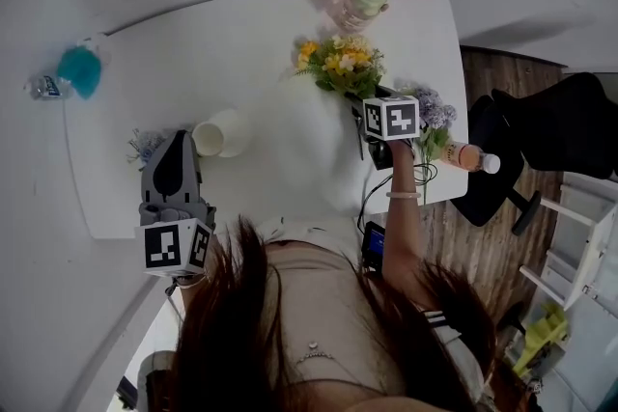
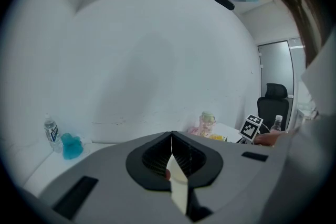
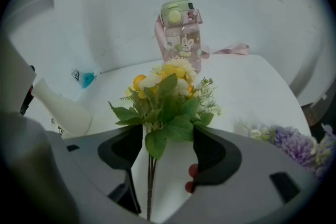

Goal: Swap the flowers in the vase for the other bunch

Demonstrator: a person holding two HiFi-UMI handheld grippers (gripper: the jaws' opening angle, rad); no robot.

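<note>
The right gripper (image 3: 167, 136) stood open, jaws wide apart. The thin stems of the yellow bunch (image 3: 165, 94) ran between them, closer to the left jaw, and neither pad pressed on them. The blooms and leaves fanned out just past the jaw tips. The left gripper (image 2: 171, 139) was closed, jaw against jaw, with nothing in it, and it was held well apart from the flowers, over the near left part of the white table (image 3: 247, 92).

I counted two full bunches. The yellow one was at the right gripper, and a purple bunch (image 3: 294, 141) lay just to its right near the table edge. There was one white vase (image 3: 62, 110), off to the left between the two grippers. I could not tell whether it stood or lay. Of the three bottles, a pink one with a green lid (image 3: 181, 34) was behind the yellow bunch, a clear water bottle (image 2: 51, 131) stood beside a teal object (image 2: 72, 145) on the far left, and an orange-labelled bottle (image 1: 470, 157) was at the right edge. A black chair (image 1: 555, 125) stood beyond that edge.

Only the right gripper view showed the stems inside the jaws, because from above the marker cube covered them. Only the head view showed a small bluish sprig (image 1: 145, 148) beside the left gripper. The left gripper view missed the vase.
</note>
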